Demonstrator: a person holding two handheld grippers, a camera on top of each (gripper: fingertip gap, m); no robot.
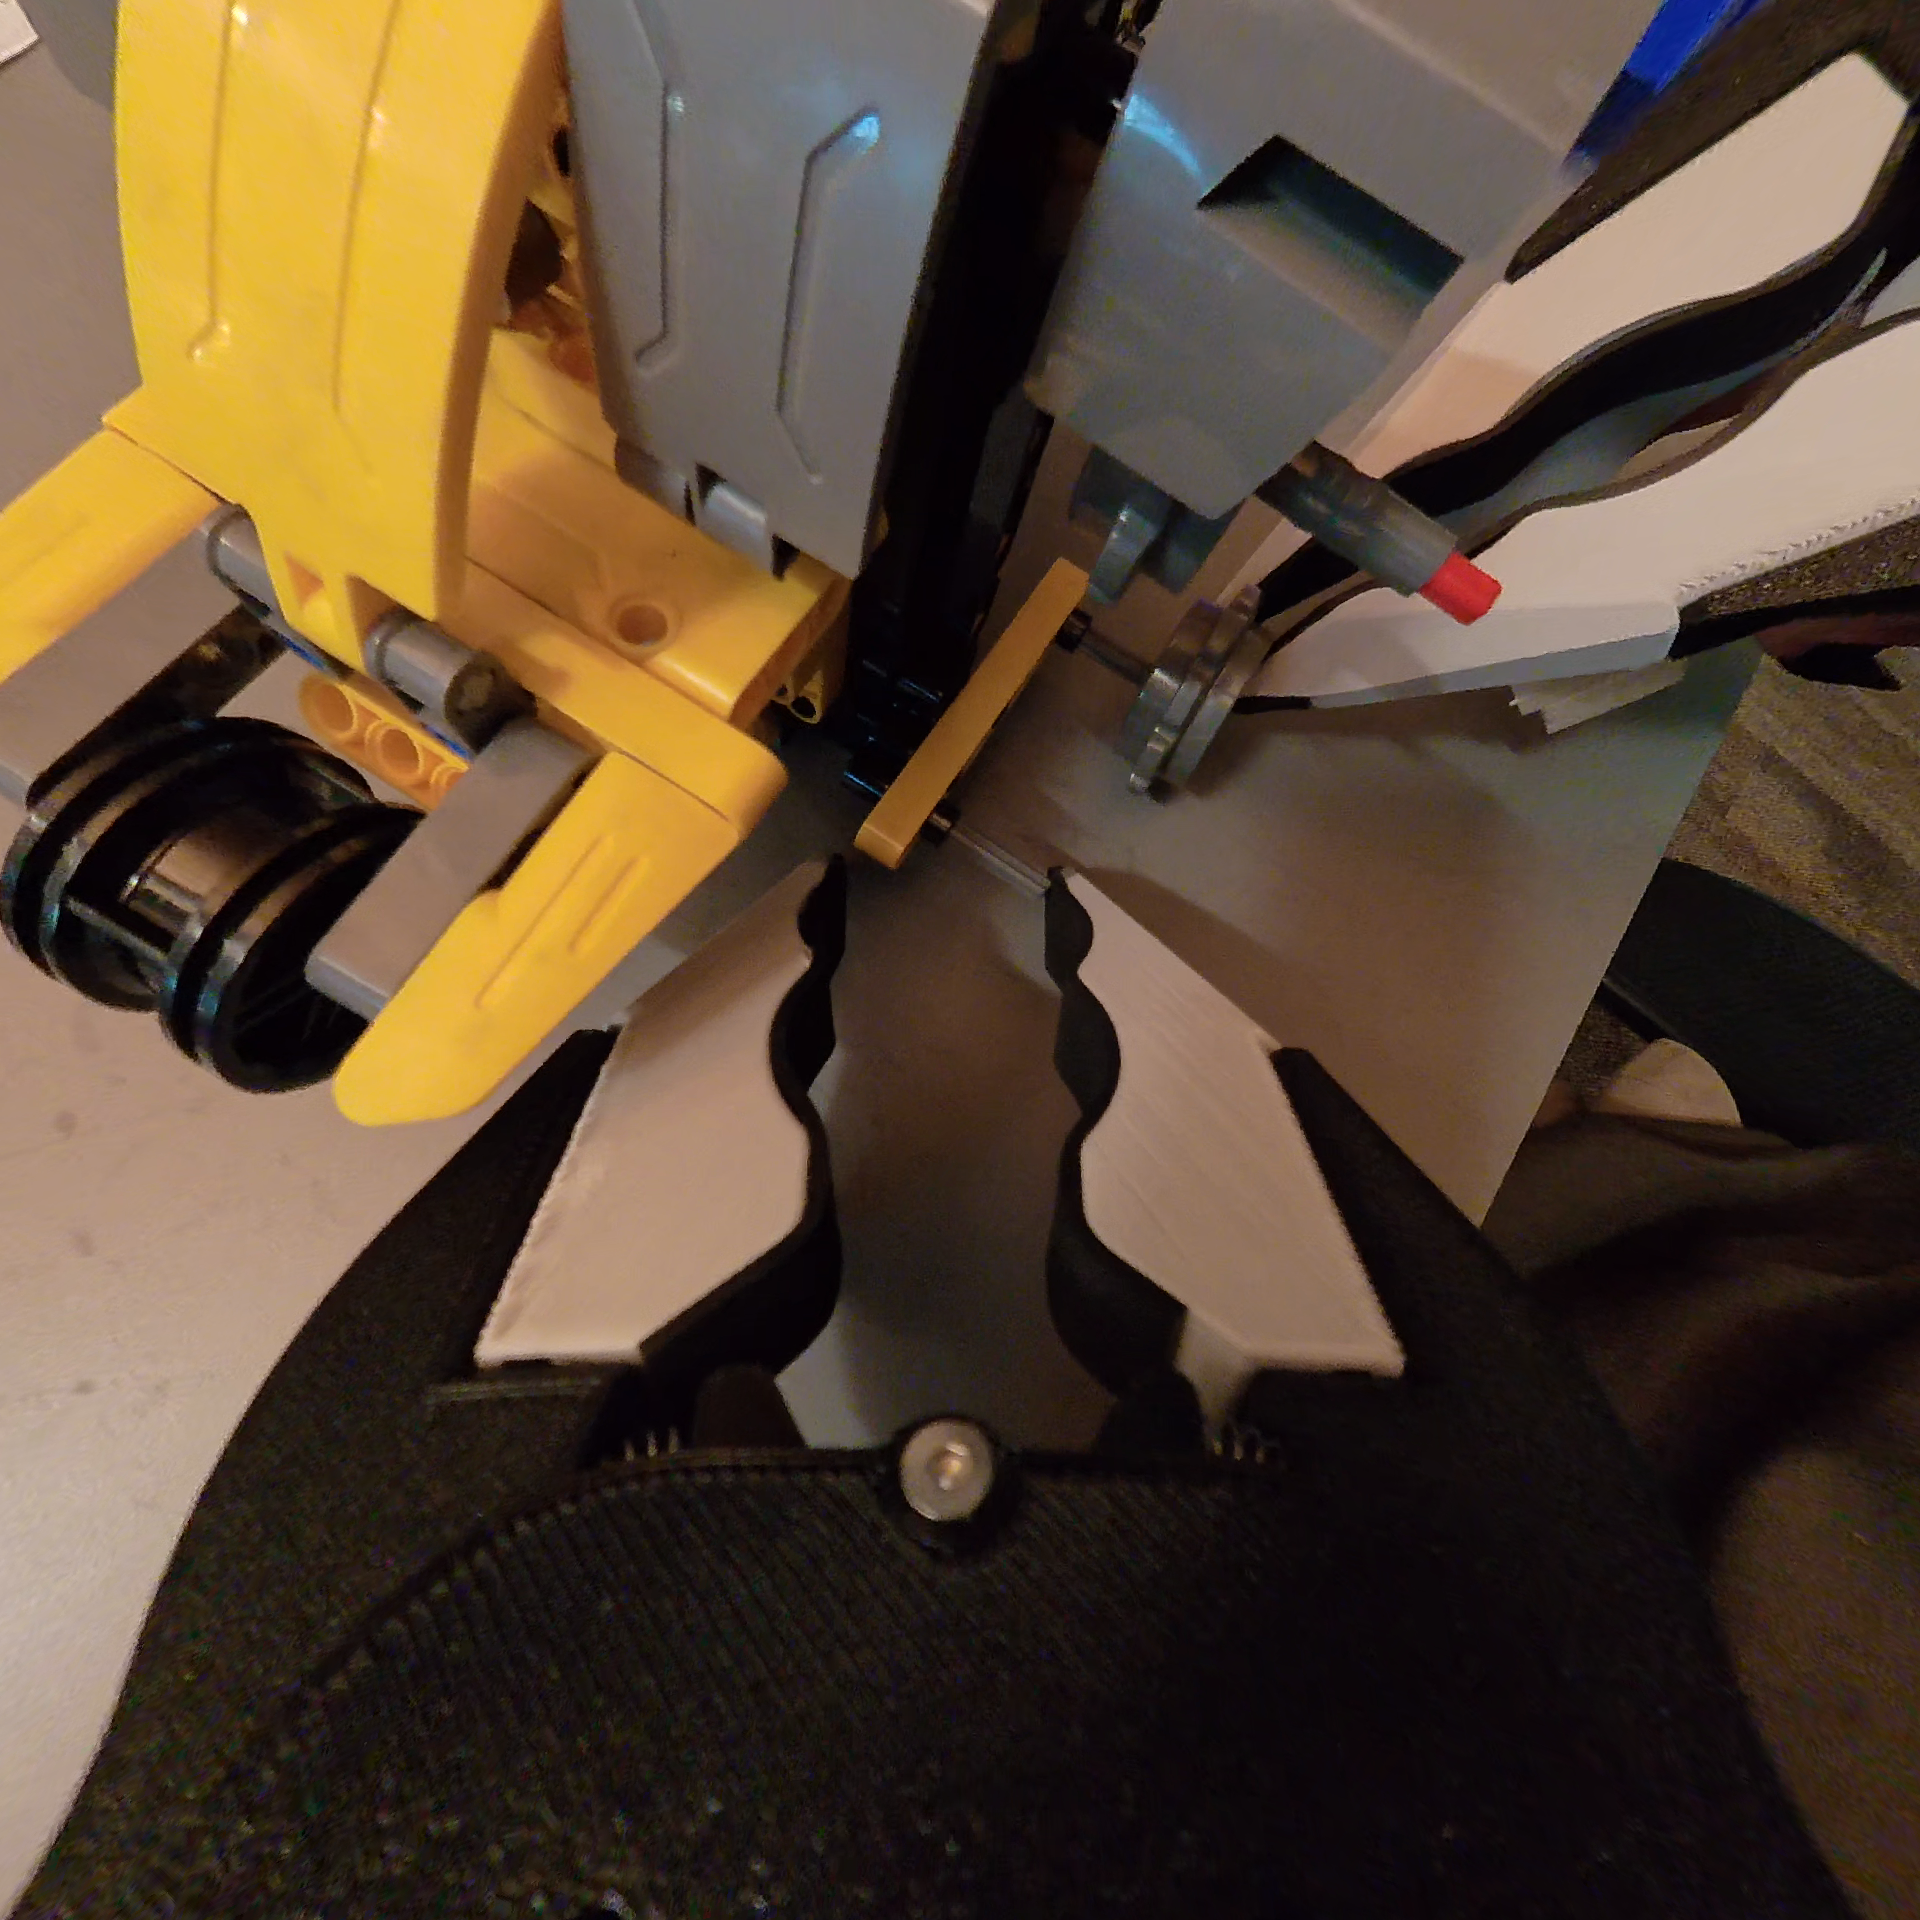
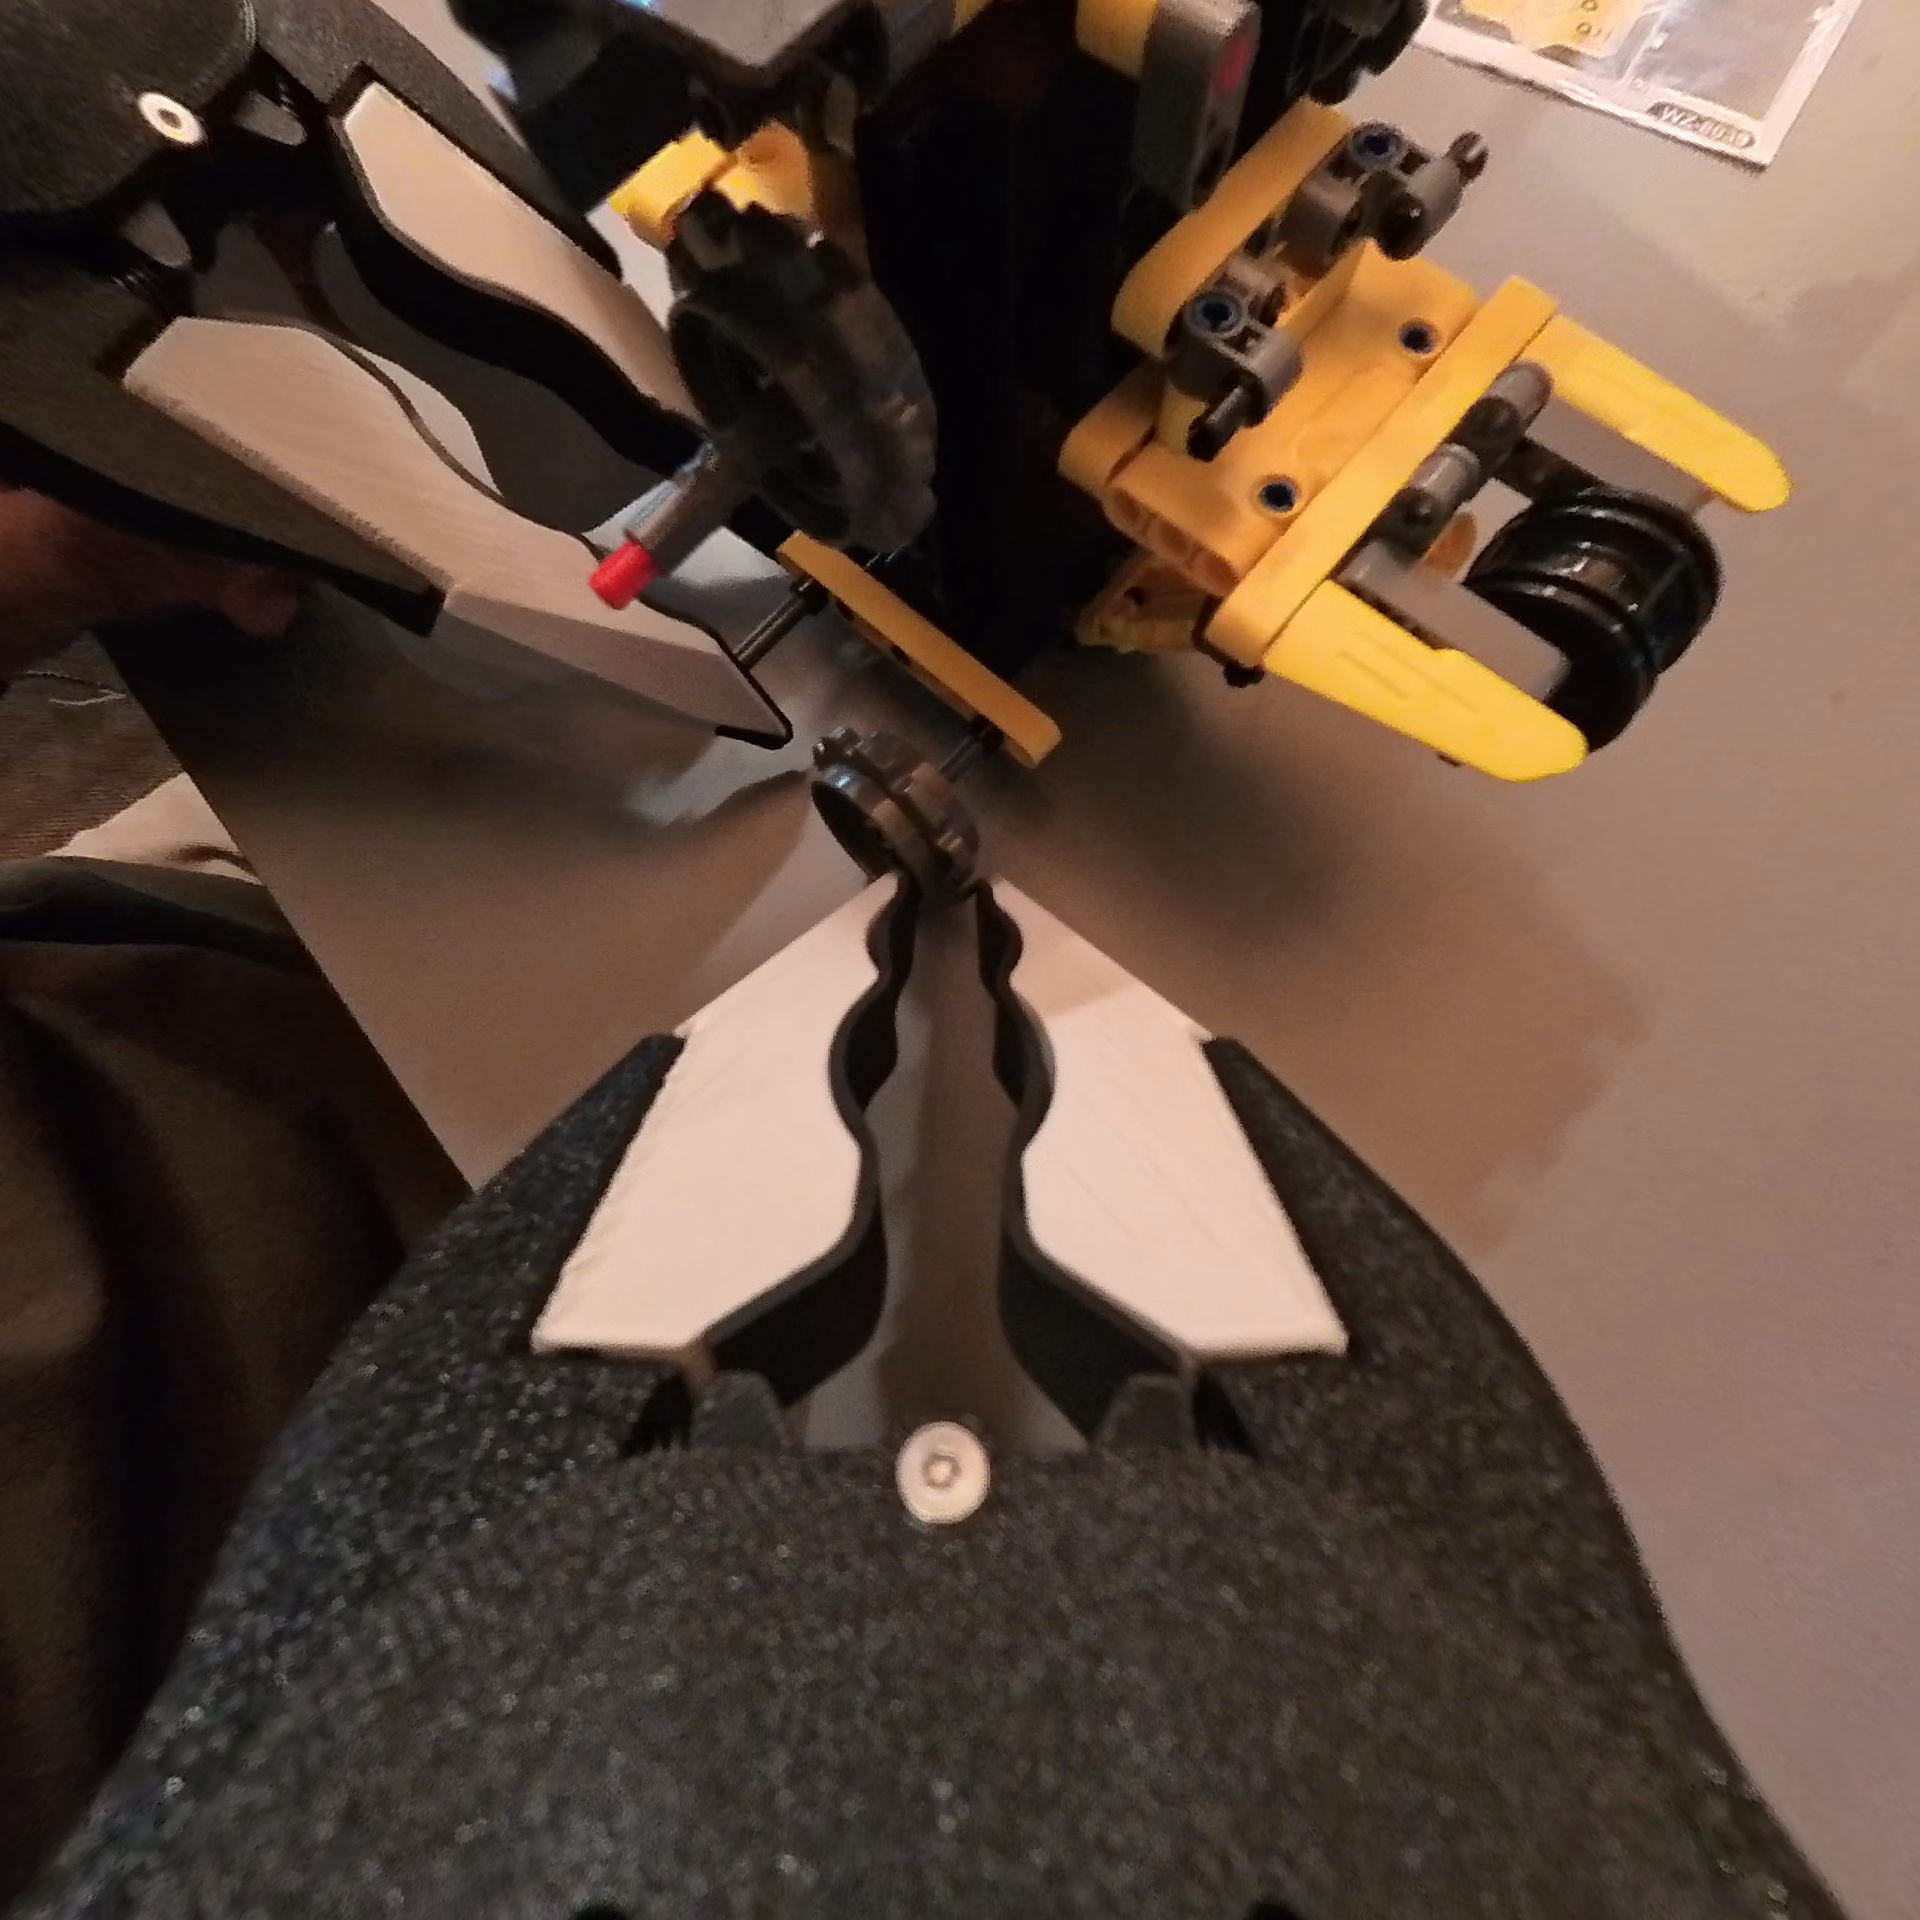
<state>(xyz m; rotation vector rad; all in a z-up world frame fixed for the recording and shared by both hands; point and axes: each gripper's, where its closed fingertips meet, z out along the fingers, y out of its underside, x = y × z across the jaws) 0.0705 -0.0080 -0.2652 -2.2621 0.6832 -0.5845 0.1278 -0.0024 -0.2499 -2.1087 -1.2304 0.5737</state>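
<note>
A yellow, grey and black building-block vehicle (image 1: 436,436) stands on the grey table (image 1: 1351,935); it also shows in the right wrist view (image 2: 1299,468). A flat yellow beam (image 1: 971,717) hangs off its side on black pins. My left gripper (image 1: 940,883) is open and empty, its tips just short of the beam's lower end. My right gripper (image 2: 945,899) is shut on a dark grey round disc (image 2: 894,821), which sits at the end of a black pin from the beam (image 2: 925,665). The disc also shows in the left wrist view (image 1: 1184,707). A grey pin with a red tip (image 2: 634,566) sticks out beside it.
The vehicle's black front wheel (image 2: 1600,623) sits between two yellow prongs. A black gear (image 2: 800,395) is above the beam. A printed sheet (image 2: 1662,73) lies on the table at the far right. The table edge, carpet (image 1: 1829,790) and a person's dark clothing (image 1: 1766,1299) are at the right. My right fingertips sit around 7 cm from my left ones.
</note>
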